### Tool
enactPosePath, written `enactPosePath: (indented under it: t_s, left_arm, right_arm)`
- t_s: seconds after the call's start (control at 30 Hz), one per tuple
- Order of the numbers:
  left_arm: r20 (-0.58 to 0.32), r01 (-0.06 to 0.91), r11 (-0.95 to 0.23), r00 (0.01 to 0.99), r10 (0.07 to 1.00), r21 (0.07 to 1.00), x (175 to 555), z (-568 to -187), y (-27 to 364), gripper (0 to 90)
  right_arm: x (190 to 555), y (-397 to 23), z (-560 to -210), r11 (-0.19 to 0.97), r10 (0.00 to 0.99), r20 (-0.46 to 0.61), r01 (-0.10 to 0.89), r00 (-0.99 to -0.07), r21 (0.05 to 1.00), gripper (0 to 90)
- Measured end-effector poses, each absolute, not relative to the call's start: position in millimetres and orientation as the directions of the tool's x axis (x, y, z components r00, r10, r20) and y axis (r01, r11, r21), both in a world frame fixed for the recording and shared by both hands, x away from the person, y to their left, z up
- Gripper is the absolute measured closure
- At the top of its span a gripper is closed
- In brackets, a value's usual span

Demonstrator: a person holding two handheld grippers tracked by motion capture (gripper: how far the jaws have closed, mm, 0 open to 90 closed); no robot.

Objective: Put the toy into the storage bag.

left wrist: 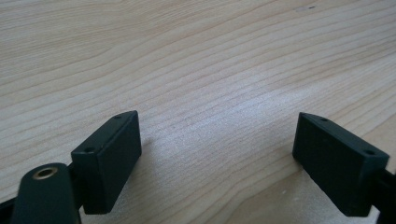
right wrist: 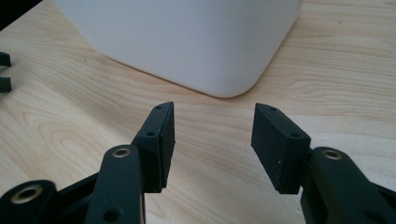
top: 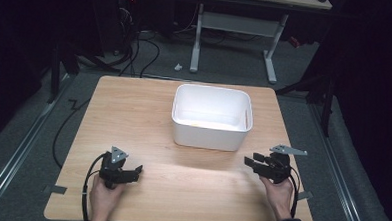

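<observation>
Left gripper sits near the table's front left corner, held in the person's left hand, jaws pointing right toward the table middle. In the left gripper view its jaws stand wide apart low over bare wood grain, nothing between the pads, black cable trailing off the front edge. Grey three-cornered plate on top of it.

Middle of table, toward the far edge and a bit right of centre: white tub, rectangular, rounded corners, upright, open top. Something small and pale yellow lies on its bottom near the front wall, too small to tell what. Tub is well apart from the left gripper.

Right gripper near the front right corner, held in the right hand, striped sleeve at the front edge. Jaws point left and slightly toward the tub's near right corner. In the right gripper view the jaws stand partly open, a moderate gap, nothing between the pads, bare wood under them; the tub's rounded corner is just beyond the tips, not touching. Left gripper's jaw tips peek in at that view's left edge. Neither gripper holds anything
</observation>
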State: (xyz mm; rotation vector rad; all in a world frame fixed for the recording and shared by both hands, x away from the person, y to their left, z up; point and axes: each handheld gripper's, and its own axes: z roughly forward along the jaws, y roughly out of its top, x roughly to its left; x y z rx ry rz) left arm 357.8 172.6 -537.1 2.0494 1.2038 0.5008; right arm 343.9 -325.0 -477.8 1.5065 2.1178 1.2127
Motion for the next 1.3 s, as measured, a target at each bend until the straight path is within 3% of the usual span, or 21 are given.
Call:
enactPosePath:
  t_s: [0.23,1.03,1.3]
  left_arm:
    - [-0.018,0.599,-0.325,0.494,0.869,0.731,357.8,-537.1,172.6,16.0]
    - [-0.017,0.600,-0.326,0.493,0.870,0.731,357.6,-537.1,172.4,15.9]
    - [-0.016,0.600,-0.326,0.493,0.870,0.730,357.7,-537.1,172.2,15.8]
  right_arm:
    - [342.9,-305.9,-500.5,0.243,0.879,0.111,0.635,-0.464,0.733,49.8]
    - [355.2,-290.1,-519.7,0.319,0.897,-0.020,0.613,-0.442,0.723,48.5]
    - [356.8,-287.2,-527.6,0.332,0.893,-0.024,0.620,-0.450,0.711,43.0]
